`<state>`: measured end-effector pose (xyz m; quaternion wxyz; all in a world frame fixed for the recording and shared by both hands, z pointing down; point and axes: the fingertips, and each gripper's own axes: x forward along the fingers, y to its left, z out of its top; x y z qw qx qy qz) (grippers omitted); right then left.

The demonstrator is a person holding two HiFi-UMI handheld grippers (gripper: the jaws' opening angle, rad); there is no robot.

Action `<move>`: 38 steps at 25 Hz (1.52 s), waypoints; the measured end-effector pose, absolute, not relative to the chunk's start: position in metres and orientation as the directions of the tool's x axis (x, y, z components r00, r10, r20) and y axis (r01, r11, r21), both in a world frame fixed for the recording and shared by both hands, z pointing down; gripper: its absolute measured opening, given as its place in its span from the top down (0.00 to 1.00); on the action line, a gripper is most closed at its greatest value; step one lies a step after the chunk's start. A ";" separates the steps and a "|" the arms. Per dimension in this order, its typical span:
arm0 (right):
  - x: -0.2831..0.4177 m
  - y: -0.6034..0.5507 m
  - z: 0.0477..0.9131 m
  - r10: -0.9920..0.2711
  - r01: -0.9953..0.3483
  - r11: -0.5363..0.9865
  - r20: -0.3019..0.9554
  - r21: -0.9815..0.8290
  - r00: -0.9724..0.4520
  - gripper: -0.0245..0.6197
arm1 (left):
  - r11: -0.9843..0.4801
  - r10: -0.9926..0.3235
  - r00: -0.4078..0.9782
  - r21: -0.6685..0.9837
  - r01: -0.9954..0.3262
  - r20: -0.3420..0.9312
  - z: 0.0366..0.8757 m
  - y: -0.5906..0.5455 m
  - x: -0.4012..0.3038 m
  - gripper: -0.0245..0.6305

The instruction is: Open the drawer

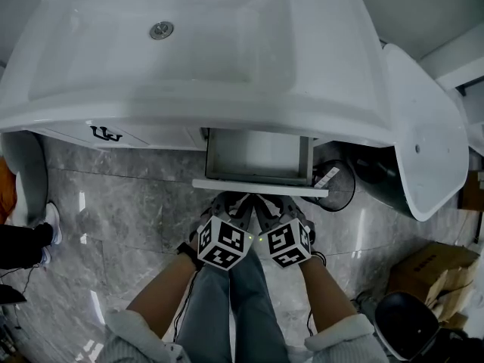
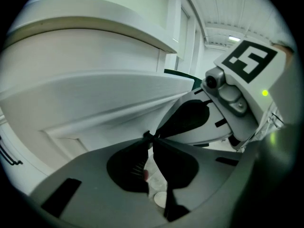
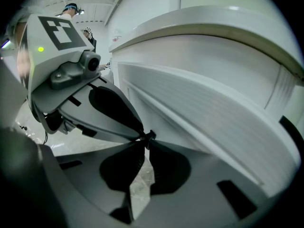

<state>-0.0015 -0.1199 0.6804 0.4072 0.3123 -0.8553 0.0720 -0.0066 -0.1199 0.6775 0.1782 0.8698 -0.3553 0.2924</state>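
Two near-shut tools, L tool [image 2: 152, 136] & R tool [image 3: 146, 137], tips on small dark knob [image 3: 149, 135] of drawer [image 1: 261, 188]

Drawer [image 1: 257, 159] out under white basin [image 1: 189, 59], my left gripper [image 1: 229, 203] and right gripper [image 1: 271, 203] side by side at its front panel.

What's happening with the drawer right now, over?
Left gripper and right gripper both pinched shut on the drawer handle. Drawer partly out under the sink. Person's legs right behind the grippers.
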 end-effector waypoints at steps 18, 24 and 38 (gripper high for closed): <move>0.003 -0.113 0.699 -0.486 -0.640 0.761 0.745 0.104 -0.457 0.90 | -0.708 -0.476 0.584 0.108 -0.698 0.657 0.694 -0.112 -0.003 0.91; 0.003 -0.113 0.703 -0.495 -0.666 0.742 0.737 0.081 -0.461 0.89 | -0.695 -0.469 0.596 0.144 -0.704 0.651 0.699 -0.111 -0.004 0.91; 0.004 -0.091 0.665 -0.523 -0.754 0.656 0.703 -0.028 -0.481 0.89 | -0.662 -0.464 0.562 0.153 -0.734 0.684 0.677 -0.090 -0.019 0.91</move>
